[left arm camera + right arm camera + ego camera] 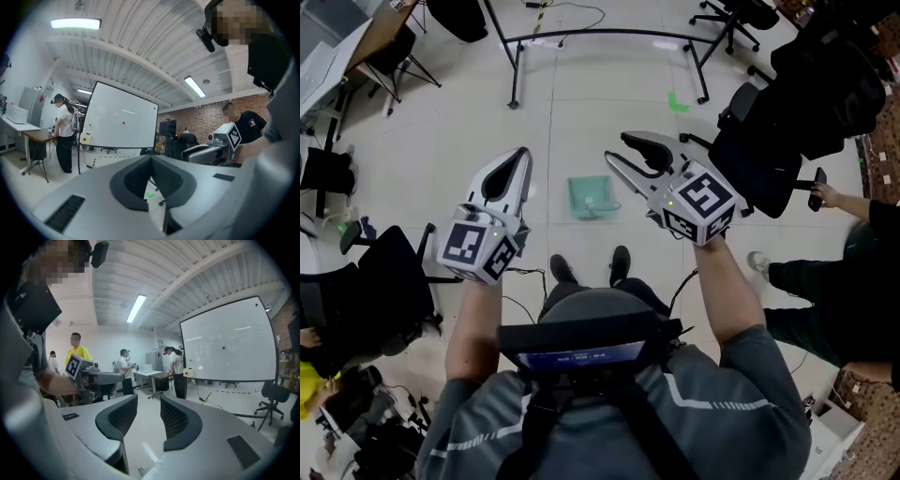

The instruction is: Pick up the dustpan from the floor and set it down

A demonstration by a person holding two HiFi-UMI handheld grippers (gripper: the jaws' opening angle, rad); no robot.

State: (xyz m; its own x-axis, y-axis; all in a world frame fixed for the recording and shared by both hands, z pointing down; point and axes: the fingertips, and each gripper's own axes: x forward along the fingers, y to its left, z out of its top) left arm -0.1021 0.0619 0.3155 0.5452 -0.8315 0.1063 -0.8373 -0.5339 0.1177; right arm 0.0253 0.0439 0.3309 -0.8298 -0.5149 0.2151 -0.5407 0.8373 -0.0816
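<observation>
A green dustpan (592, 197) lies flat on the pale floor, ahead of the person's shoes, between the two grippers as the head view shows them. My left gripper (523, 155) is held up to the dustpan's left, jaws together with nothing between them; in its own view they meet at the left gripper's tip (151, 157). My right gripper (617, 148) hangs to the dustpan's right, jaws apart and empty, with bare floor showing through the right gripper's gap (149, 401). Both point nearly level. The dustpan shows in neither gripper view.
A whiteboard stand's legs (600, 37) cross the floor beyond the dustpan, with a green tape mark (677, 102) near them. A black office chair (769, 150) and a seated person (853, 262) are at the right. Another dark chair (375, 281) stands at the left.
</observation>
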